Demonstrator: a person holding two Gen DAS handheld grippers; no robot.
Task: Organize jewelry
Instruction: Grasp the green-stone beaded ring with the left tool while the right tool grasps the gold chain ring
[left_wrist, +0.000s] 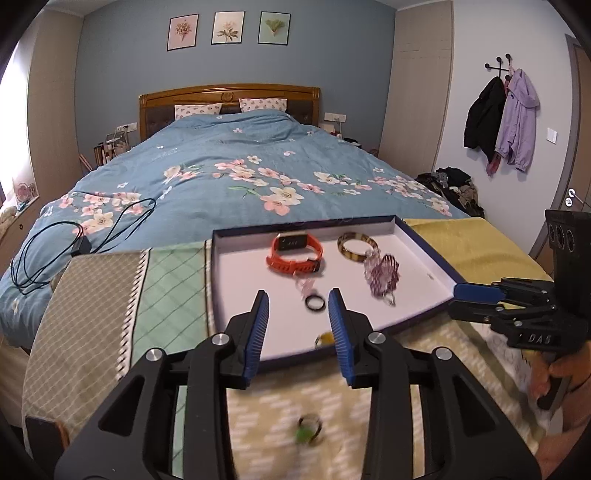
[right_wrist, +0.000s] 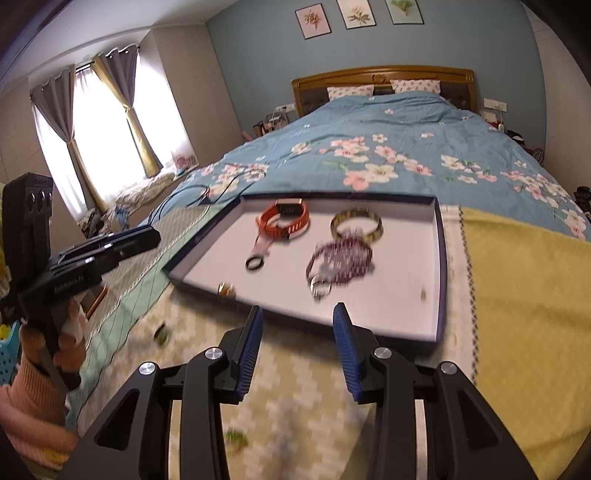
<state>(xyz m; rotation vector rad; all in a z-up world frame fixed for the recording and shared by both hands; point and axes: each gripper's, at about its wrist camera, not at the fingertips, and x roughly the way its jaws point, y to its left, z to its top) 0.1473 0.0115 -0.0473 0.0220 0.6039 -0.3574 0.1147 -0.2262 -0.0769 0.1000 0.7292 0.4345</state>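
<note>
A white tray with a dark blue rim (left_wrist: 218, 280) (right_wrist: 439, 258) lies on the cloths at the foot of the bed. In it are an orange watch (left_wrist: 295, 254) (right_wrist: 284, 219), a tortoiseshell bangle (left_wrist: 356, 245) (right_wrist: 356, 223), a purple bead bracelet (left_wrist: 384, 277) (right_wrist: 340, 260), a black ring (left_wrist: 315, 303) (right_wrist: 254, 263), a silver ring (right_wrist: 319, 286) and a gold ring (left_wrist: 323, 339) (right_wrist: 226, 289). A green ring (left_wrist: 308, 432) (right_wrist: 161, 334) lies blurred on the patterned cloth outside the tray. My left gripper (left_wrist: 298, 293) (right_wrist: 147, 234) hovers open at the tray's near edge, holding nothing. My right gripper (right_wrist: 298, 308) (left_wrist: 465, 295) is open and empty just short of the tray.
A yellow towel (right_wrist: 517, 295) lies right of the tray, a green checked cloth (left_wrist: 173, 288) left of it. A black cable (left_wrist: 55, 243) rests on the blue flowered quilt (left_wrist: 240, 173). Another small green piece (right_wrist: 236, 437) lies on the cloth near my right gripper.
</note>
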